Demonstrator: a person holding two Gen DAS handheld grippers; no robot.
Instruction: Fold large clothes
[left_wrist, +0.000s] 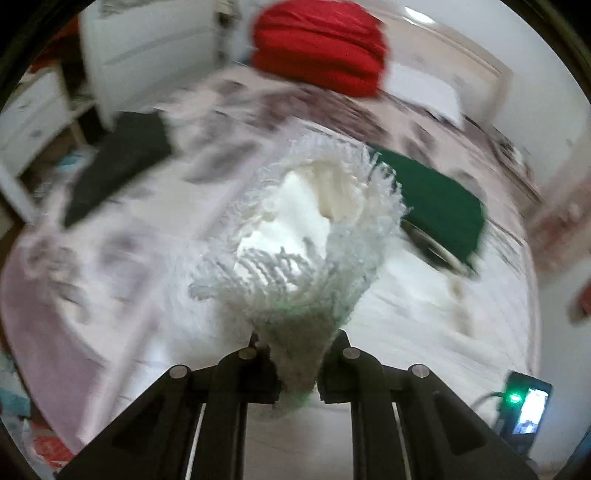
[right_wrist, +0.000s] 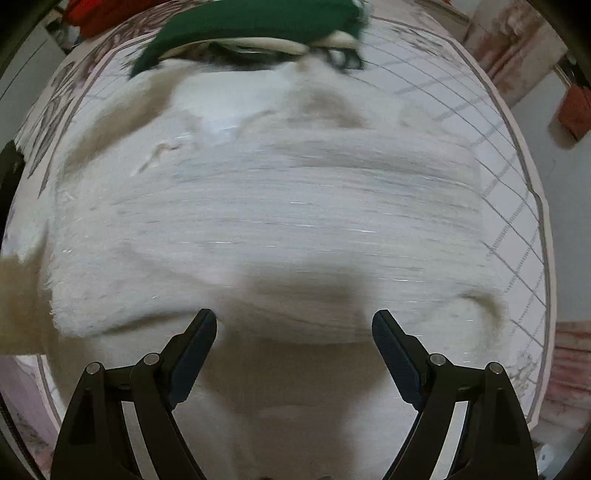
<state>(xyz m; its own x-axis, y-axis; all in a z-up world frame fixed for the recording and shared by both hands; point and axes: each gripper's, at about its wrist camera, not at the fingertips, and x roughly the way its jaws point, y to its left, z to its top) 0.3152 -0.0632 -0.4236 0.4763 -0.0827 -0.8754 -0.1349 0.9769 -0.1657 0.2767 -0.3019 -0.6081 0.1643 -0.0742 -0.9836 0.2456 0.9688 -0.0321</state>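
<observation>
Fold step under way: left claw (left_wrist: 295, 369) pinching white fuzzy garment (left_wrist: 295, 236) edge; right claw (right_wrist: 294, 325) gaping empty above it. Next: grabbing opposite edge.

Left gripper clamped, right gripper spread wide

The left gripper (left_wrist: 298, 363) tilts steeply downward, its jaws pinched tight on a bunch of fuzzy white garment (left_wrist: 295, 229) (the fabric fans out just ahead of the black linkage). The right gripper (right_wrist: 294, 325) points straight down, jaws wide apart, nothing between the pads.
</observation>
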